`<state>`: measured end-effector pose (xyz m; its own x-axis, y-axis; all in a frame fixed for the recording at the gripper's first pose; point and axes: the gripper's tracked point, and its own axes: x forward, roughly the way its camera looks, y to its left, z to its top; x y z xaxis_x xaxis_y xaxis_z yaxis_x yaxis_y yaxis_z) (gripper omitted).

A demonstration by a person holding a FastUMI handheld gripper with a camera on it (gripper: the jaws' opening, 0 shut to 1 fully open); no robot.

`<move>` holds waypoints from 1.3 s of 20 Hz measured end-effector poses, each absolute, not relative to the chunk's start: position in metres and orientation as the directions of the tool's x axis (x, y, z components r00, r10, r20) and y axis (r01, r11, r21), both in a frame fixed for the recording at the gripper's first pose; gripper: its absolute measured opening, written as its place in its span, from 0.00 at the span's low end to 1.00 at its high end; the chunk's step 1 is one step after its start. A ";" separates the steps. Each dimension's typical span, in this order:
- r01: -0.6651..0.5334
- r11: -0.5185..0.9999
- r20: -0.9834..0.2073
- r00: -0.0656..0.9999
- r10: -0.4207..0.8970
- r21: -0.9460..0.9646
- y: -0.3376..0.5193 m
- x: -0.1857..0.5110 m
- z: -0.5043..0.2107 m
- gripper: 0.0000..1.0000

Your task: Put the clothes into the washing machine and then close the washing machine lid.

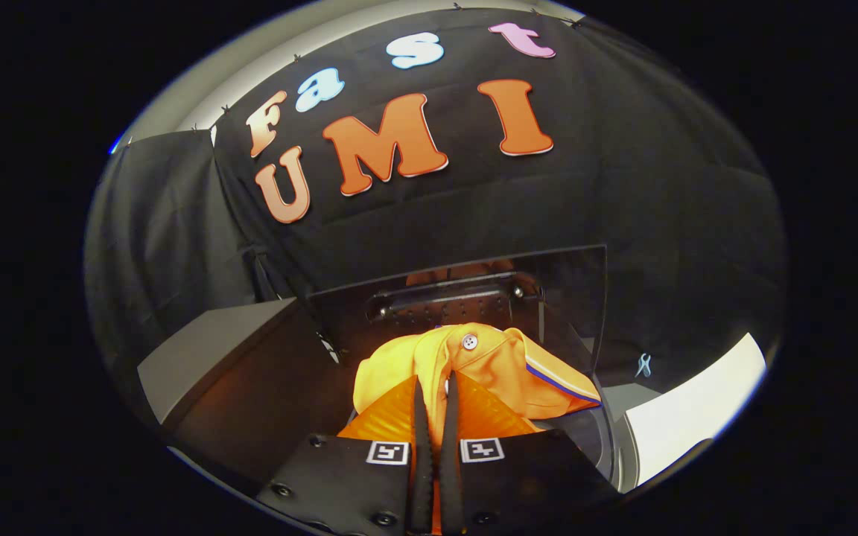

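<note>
We see the orange shirt [474, 365] bunched up just ahead of the gripper [435, 383], its fabric pinched between the two fingers [419, 417], which stand nearly pressed together with only a thin strip of cloth showing in the narrow gap between them. The garment has a white button [469, 342] near its top fold and a dark blue trim line [557, 385] running along the edge that droops off to the right. It hangs above the round opening of the washing machine [608, 439], whose curved rim shows under the shirt's right side; how far the cloth reaches into the drum we cannot tell, since the fingers and the shirt hide it. Directly beyond the shirt the machine's lid [548, 286] stands raised, a dark glossy panel tilted back, and the orange of the cloth reflects faintly in it. A dark bar with a row of small dots [447, 304] crosses just behind the shirt's top. To the left a grey box-like surface [213, 357] sits beside the machine, and to the right a pale white surface [697, 417] curves away. Black cloth [660, 186] forms the booth's wall behind everything.
</note>
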<state>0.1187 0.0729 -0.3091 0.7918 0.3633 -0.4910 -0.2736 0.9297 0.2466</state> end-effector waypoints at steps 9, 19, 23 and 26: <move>-0.257 0.938 -0.629 0.695 0.347 0.232 0.081 0.136 -0.437 0.12; -0.231 0.951 -0.771 0.560 0.303 0.206 0.090 0.113 -0.540 0.12; -0.226 0.955 -0.834 0.476 0.280 0.192 0.089 0.107 -0.567 0.12; -0.223 0.959 -0.867 0.427 0.257 0.174 0.087 0.111 -0.580 0.12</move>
